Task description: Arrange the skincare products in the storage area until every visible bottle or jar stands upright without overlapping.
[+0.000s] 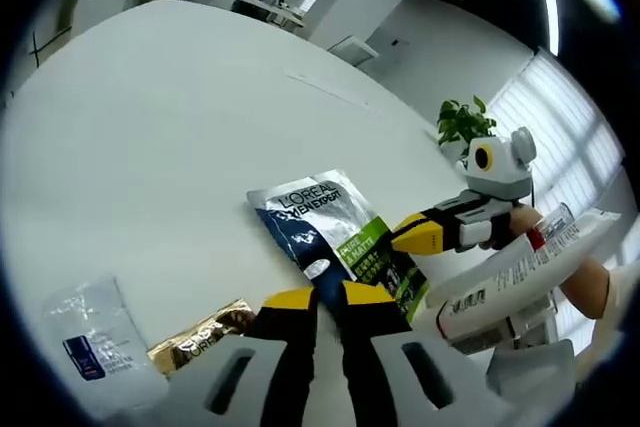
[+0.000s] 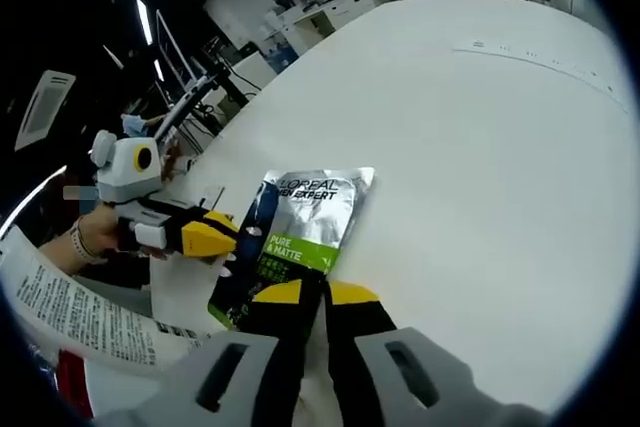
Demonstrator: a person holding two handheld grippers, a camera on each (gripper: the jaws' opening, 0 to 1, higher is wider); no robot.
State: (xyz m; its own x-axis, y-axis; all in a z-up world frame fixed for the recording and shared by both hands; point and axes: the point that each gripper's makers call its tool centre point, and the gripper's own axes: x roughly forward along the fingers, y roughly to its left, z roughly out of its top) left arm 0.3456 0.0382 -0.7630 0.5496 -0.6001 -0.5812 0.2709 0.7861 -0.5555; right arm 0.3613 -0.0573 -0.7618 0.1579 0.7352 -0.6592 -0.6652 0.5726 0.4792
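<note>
Silver-blue L'Oreal pouch [image 1: 335, 234] lay flat on white table [image 1: 180, 137]. Left gripper [image 1: 328, 297] pinched its near edge. Right gripper [image 2: 314, 292] pinched opposite edge. White tube [image 1: 520, 272] lay just beside; gold packet [image 1: 200, 337] nearby.

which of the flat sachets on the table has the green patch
The L'Oreal Men Expert sachet between both grippers; the gold sachet and the clear sachet show no green.

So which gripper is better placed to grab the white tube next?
Probably the right: the tube lies close beside the right gripper, while the left gripper sits across the sachet from it.
</note>
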